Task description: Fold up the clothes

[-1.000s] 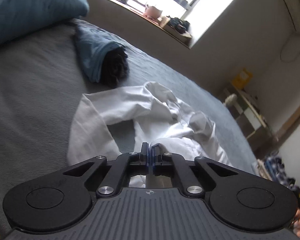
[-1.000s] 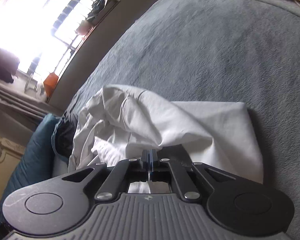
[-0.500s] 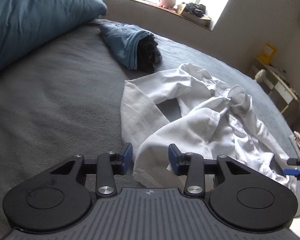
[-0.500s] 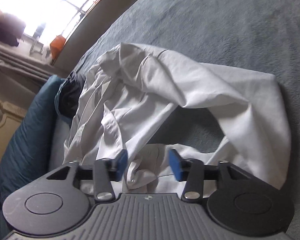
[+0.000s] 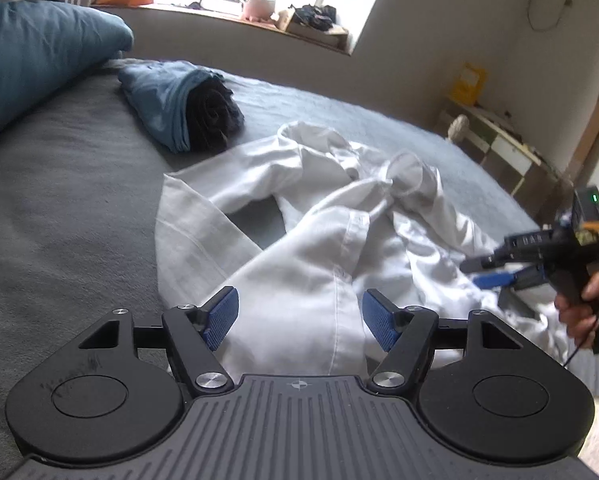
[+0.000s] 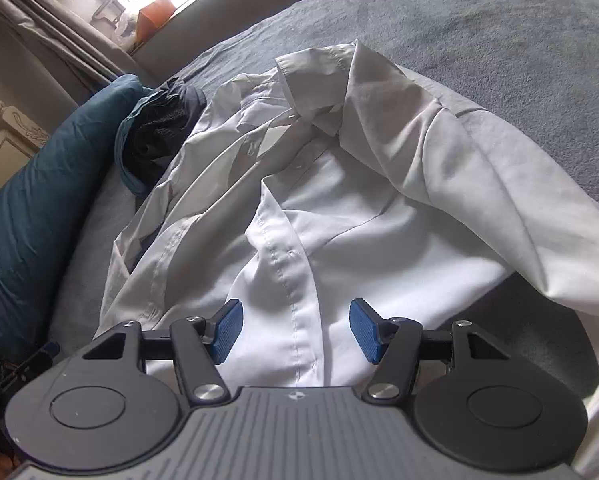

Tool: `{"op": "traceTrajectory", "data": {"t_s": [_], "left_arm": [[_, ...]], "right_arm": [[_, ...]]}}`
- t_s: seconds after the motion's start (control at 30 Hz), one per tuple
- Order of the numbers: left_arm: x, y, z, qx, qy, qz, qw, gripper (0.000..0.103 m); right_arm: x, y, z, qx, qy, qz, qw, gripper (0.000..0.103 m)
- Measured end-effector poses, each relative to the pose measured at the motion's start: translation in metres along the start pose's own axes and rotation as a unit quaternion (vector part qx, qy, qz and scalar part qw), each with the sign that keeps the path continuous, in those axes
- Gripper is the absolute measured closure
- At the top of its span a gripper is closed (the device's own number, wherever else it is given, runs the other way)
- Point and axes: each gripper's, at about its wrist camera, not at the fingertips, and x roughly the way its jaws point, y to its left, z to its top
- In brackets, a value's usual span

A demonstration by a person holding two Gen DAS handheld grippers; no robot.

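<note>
Home bedroom: grey bed (image 5: 59,184), teal pillow (image 5: 31,56), window sill clutter (image 5: 299,20).

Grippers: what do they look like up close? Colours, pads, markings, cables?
Both match: the left gripper and right gripper have black linkage fingers with silver pivot screws, ribbed blue pads, a grey ridged body with a small crosshair mark, and round black discs either side. From the left view, the right unit shows a green LED, a thin cable, and a bare hand.

Both wrist views look low and close across the white shirt (image 5: 319,248) from opposite sides.
</note>
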Motion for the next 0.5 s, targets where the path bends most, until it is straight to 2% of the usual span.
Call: {"op": "traceTrajectory", "data": {"t_s": [0.07, 0.13, 0.27, 0.4, 0.43, 0.5], "left_arm": [[0.012, -0.008, -0.009, 0.023, 0.02, 0.014, 0.9994, 0.033], [0.022, -0.011, -0.018, 0.036, 0.035, 0.026, 0.9984, 0.032], [0.029, -0.002, -0.027, 0.009, 0.044, 0.03, 0.9985, 0.032], [0.03, 0.009, -0.027, -0.013, 0.04, 0.047, 0.998, 0.033], [0.031, 0.011, -0.026, -0.016, 0.04, 0.058, 0.9974, 0.036], [0.032, 0.015, -0.024, -0.023, 0.04, 0.08, 0.9957, 0.046]], "right_arm": [[0.014, -0.007, 0.003, 0.027, 0.024, -0.003, 0.999, 0.041], [0.023, -0.013, 0.0, 0.053, 0.053, 0.012, 0.997, 0.041], [0.02, -0.011, -0.016, 0.059, 0.1, 0.063, 0.991, 0.041], [0.015, -0.009, -0.037, 0.065, 0.154, 0.104, 0.98, 0.042], [0.013, -0.008, -0.042, 0.059, 0.165, 0.111, 0.978, 0.046], [0.01, 0.0, -0.051, 0.031, 0.169, 0.098, 0.98, 0.052]]}}
